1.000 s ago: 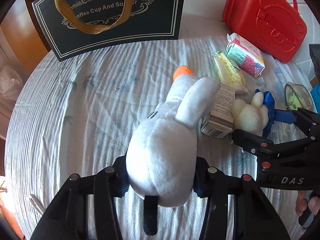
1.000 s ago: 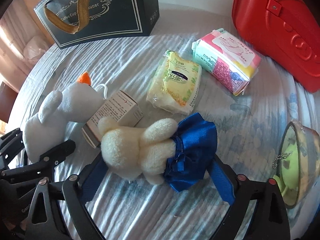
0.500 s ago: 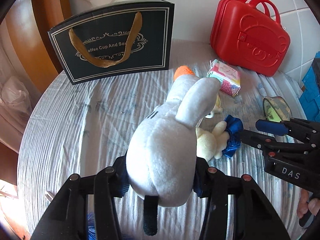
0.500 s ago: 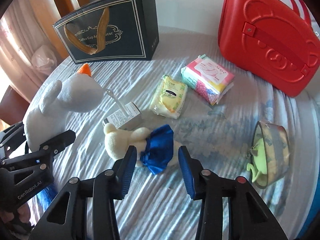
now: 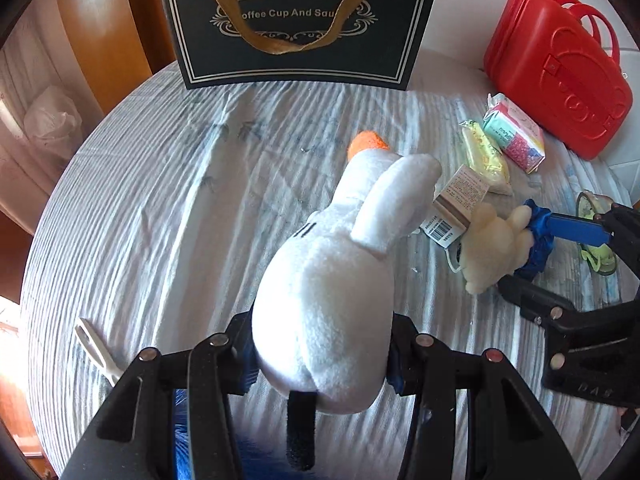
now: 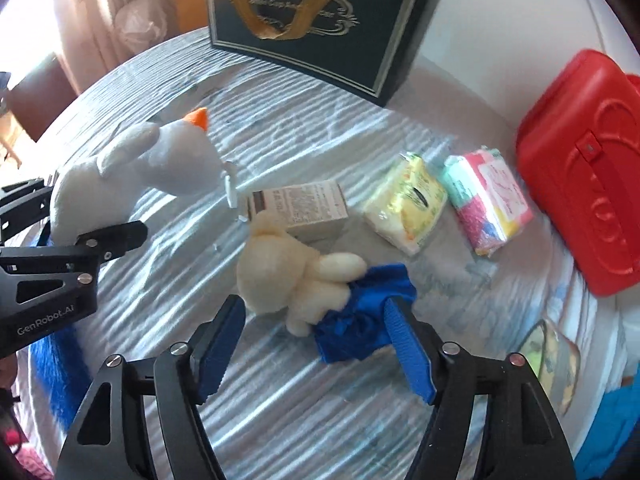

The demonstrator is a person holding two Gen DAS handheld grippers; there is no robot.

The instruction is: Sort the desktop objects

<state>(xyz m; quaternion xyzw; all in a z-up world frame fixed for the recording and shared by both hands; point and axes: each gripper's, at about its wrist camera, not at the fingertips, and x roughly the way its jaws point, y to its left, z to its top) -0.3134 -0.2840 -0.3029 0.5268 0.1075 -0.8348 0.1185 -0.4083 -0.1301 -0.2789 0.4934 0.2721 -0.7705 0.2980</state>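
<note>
Between the blue pads of my left claw (image 5: 320, 354) sits the white plush goose (image 5: 332, 292), clamped at its fat rear and held clear of the desk (image 5: 160, 208), beak pointing toward twelve o'clock. It reads as light, soft and squashy, so the grip on the body's thickest part seems the safest; the neck or wing would likely flop. My right claw (image 6: 316, 344) has just been opening and stands wide, its pads either side of the cream plush doll in a blue skirt (image 6: 296, 280) without pressing it; one pad brushes the skirt at three o'clock. I would take the doll by its torso, not by the loose fabric. Counting: two plush toys, one small carton (image 6: 304, 210), two soft tissue packs (image 6: 408, 210), one red case (image 6: 580, 200), one dark gift bag (image 6: 320, 28).
</note>
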